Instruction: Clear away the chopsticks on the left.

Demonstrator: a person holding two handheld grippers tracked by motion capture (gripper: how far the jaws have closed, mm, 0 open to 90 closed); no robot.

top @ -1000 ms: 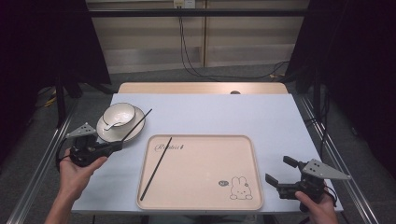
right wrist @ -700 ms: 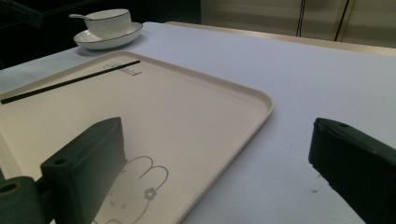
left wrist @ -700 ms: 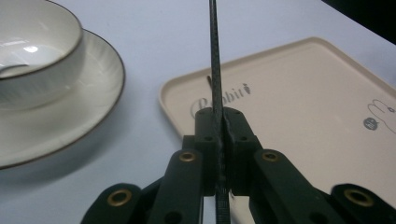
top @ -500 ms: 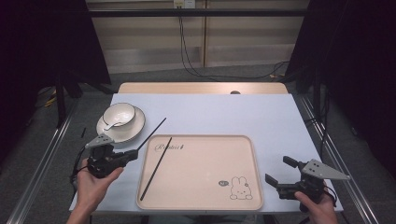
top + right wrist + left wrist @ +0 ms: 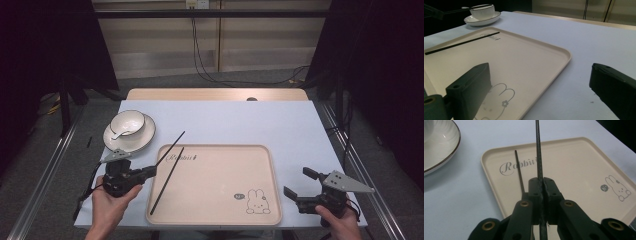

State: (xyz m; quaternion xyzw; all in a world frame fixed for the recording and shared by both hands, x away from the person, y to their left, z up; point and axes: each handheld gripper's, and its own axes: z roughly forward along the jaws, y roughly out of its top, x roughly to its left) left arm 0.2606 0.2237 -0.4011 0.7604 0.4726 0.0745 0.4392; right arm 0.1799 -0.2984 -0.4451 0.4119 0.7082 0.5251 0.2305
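while held: one black chopstick [image 5: 539, 157] is pinched in the left gripper [image 5: 150, 170], its free length running up and away from the jaws, over the near-left rim of the tray [image 5: 272, 200].
long axis: nearly parallel to the second chopstick [image 5: 167, 180], which lies flat in the tray's left part, just right of the held one.
left jaws: clenched tight on the stick, as the left gripper view shows.
coming move, as i judge it: carry the stick a little right and lay it beside its mate.
right gripper [image 5: 301, 187]: released, jaws wide with nothing between, resting by the tray's near-right corner, well apart from both sticks.
behind: bowl [image 5: 127, 123] on a saucer [image 5: 114, 141].
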